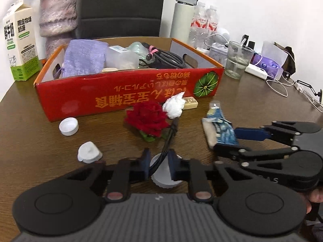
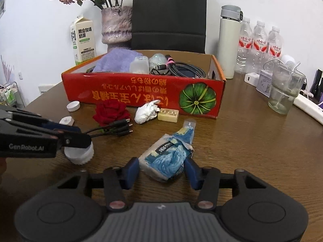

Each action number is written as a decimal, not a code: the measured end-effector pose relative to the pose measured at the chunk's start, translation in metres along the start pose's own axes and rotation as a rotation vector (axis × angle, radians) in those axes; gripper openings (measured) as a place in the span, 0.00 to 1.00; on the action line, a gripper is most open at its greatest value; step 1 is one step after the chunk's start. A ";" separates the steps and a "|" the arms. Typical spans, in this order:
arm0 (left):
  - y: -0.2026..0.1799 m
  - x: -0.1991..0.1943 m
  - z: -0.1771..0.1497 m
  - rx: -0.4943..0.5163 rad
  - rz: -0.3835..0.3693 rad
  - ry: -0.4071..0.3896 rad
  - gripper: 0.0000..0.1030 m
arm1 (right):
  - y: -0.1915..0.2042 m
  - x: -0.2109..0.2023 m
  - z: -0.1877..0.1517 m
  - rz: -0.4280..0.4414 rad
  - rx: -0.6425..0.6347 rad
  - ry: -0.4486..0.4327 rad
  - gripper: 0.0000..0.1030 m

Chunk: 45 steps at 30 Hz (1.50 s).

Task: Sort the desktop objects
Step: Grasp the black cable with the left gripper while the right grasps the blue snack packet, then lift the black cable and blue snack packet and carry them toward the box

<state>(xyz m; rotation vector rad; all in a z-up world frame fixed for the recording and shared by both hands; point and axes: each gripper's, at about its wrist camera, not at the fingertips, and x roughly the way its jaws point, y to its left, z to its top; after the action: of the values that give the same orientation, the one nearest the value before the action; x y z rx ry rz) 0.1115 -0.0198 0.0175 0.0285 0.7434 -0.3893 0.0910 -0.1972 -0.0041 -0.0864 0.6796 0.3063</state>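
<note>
Left gripper (image 1: 159, 166): clenched on a black cable (image 1: 170, 135), plugs pointing at 12 o'clock; judged lifted for sorting. A white cap (image 1: 163, 173) is seen beneath it.

Right gripper (image 2: 161, 168): fingers (image 2: 132, 170) set part open around a blue packet (image 2: 167, 157), touching or nearly so; a firm grasp cannot be confirmed.

Table (image 2: 242, 141), further toward 12: rose (image 2: 111, 113), tissue wad (image 2: 146, 113), small block (image 2: 168, 115), two caps at 10.

Red box (image 2: 141, 94), farthest: already stocked with cloth and cables, judged the sorting destination.
</note>
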 end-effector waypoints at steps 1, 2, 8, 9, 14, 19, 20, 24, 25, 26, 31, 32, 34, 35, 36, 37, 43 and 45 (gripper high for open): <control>0.000 -0.001 0.001 -0.009 -0.001 0.000 0.11 | 0.000 0.001 0.001 0.002 0.003 -0.001 0.47; 0.000 -0.004 0.002 -0.022 -0.005 -0.005 0.07 | 0.000 0.002 0.002 0.005 0.004 -0.001 0.47; -0.002 -0.025 0.013 -0.067 -0.028 -0.088 0.03 | 0.003 0.002 0.009 0.035 0.028 -0.041 0.66; -0.003 -0.028 0.015 -0.074 -0.021 -0.098 0.03 | 0.004 0.003 0.010 0.033 0.020 -0.046 0.63; -0.004 -0.047 0.023 -0.120 -0.004 -0.137 0.03 | 0.011 0.016 0.017 -0.006 0.008 -0.021 0.42; 0.002 -0.076 0.032 -0.184 0.038 -0.188 0.03 | 0.010 0.017 0.018 -0.015 0.005 -0.022 0.02; 0.002 -0.083 0.033 -0.185 0.049 -0.200 0.03 | 0.010 0.015 0.018 -0.011 0.006 -0.021 0.02; 0.004 -0.105 0.032 -0.206 0.068 -0.234 0.03 | 0.008 -0.002 0.019 -0.006 0.021 -0.054 0.01; 0.003 -0.110 0.032 -0.210 0.071 -0.244 0.03 | 0.008 -0.009 0.019 -0.003 0.020 -0.068 0.01; 0.003 -0.114 0.031 -0.211 0.072 -0.253 0.03 | 0.009 -0.018 0.020 -0.002 0.018 -0.088 0.01; -0.002 -0.134 0.033 -0.212 0.083 -0.293 0.03 | 0.012 -0.054 0.028 0.006 0.008 -0.160 0.01; -0.004 -0.137 0.034 -0.208 0.088 -0.300 0.03 | 0.013 -0.060 0.029 0.008 0.001 -0.174 0.01; -0.012 -0.141 0.035 -0.194 0.097 -0.308 0.03 | 0.015 -0.068 0.033 0.015 -0.012 -0.190 0.01; -0.016 -0.144 0.034 -0.186 0.098 -0.309 0.03 | 0.015 -0.070 0.034 0.019 -0.011 -0.192 0.01; -0.021 -0.147 0.031 -0.174 0.097 -0.307 0.03 | 0.017 -0.074 0.034 0.022 -0.012 -0.194 0.01; -0.026 -0.150 0.027 -0.162 0.092 -0.306 0.03 | 0.018 -0.078 0.032 0.024 -0.014 -0.201 0.01; -0.049 -0.184 -0.013 -0.149 0.076 -0.297 0.03 | 0.023 -0.122 0.006 0.046 -0.022 -0.214 0.00; -0.059 -0.204 -0.029 -0.144 0.077 -0.318 0.03 | 0.025 -0.141 -0.006 0.056 -0.033 -0.214 0.00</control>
<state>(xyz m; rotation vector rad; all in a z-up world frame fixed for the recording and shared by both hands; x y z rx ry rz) -0.0648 -0.0010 0.1384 -0.1370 0.4528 -0.2579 -0.0240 -0.2095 0.0802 -0.0648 0.4658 0.3750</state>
